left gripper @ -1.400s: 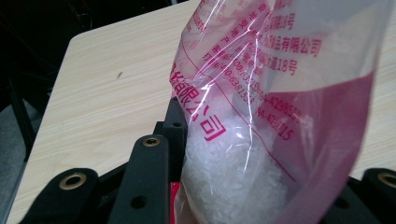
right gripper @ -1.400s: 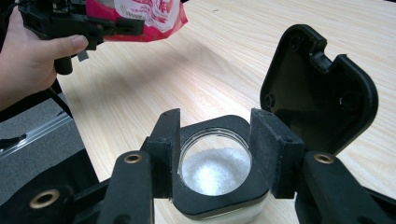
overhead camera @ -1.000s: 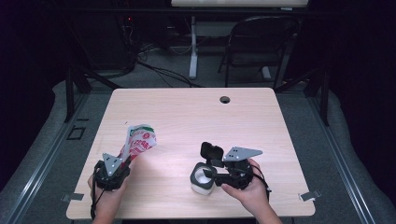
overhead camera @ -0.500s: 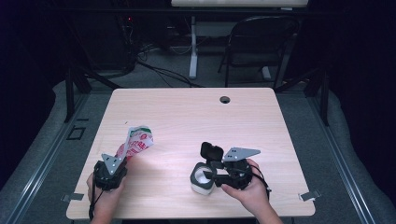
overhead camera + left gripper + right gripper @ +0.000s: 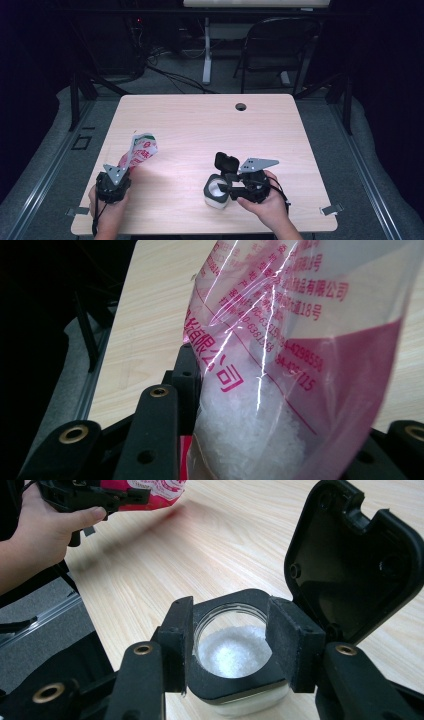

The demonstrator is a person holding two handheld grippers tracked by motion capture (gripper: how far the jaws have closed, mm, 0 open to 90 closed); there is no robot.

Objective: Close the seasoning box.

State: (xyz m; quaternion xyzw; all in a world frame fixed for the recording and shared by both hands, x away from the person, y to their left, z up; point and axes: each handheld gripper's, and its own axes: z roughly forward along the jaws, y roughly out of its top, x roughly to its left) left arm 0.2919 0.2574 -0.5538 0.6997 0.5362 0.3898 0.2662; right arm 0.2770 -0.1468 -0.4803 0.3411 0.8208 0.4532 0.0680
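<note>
A clear plastic bag point(image 5: 141, 150) with pink print holds white crystals point(image 5: 250, 435). My left gripper point(image 5: 124, 167) is shut on its lower part and holds it tilted up over the table's left front. A small jar point(image 5: 216, 194) with a black square collar stands on the table, white granules point(image 5: 232, 652) inside. Its black flip lid point(image 5: 350, 565) stands open behind it. My right gripper point(image 5: 232, 625) has just been closing its jaws with the jar between them, and the pads point(image 5: 290, 645) now press on both sides of the collar.
The wooden table point(image 5: 200, 125) has a round cable hole point(image 5: 241, 106) near its far edge. A folding chair point(image 5: 277, 45) and cables lie on the floor beyond it. In the right gripper view, the hand point(image 5: 45, 535) that holds the left gripper is at the upper left.
The bag and my left gripper have shifted slightly to the left. The right hand has stayed at the jar.
</note>
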